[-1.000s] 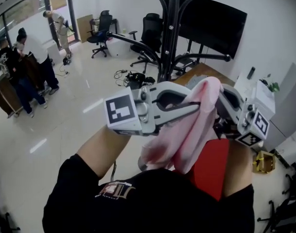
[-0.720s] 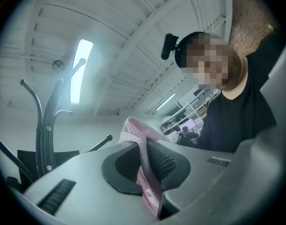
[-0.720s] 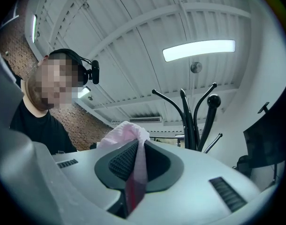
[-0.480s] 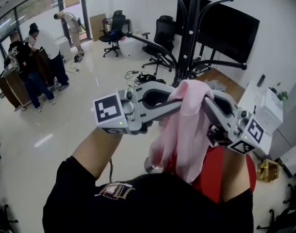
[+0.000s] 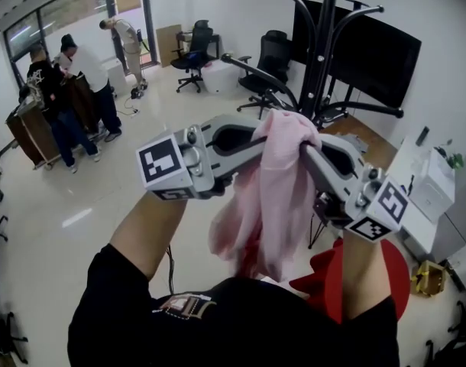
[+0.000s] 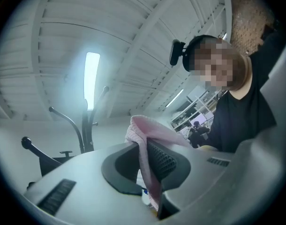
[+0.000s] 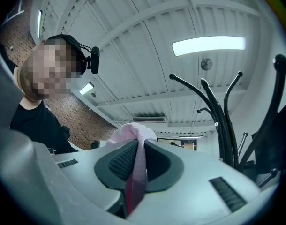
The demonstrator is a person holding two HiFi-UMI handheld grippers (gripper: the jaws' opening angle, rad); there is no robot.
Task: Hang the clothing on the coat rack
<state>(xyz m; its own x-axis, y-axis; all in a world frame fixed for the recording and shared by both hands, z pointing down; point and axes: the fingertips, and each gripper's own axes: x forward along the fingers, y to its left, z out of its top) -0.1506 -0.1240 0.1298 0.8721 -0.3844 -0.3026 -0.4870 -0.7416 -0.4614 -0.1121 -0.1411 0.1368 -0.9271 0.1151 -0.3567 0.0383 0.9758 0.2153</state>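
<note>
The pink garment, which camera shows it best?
The head view: the pink garment hangs almost whole from the left gripper and right gripper. Each gripper view shows only a pinched pink fold between its jaws.

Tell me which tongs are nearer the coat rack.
Right. The right tongs, shut on the pink clothing, are just short of the coat rack; the left tongs grip the same clothing farther to its left.

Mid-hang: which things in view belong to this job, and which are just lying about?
Job: pink garment, pinched by left gripper and right gripper; coat rack.
Lying about: office chairs, black screen, people by the window.
</note>
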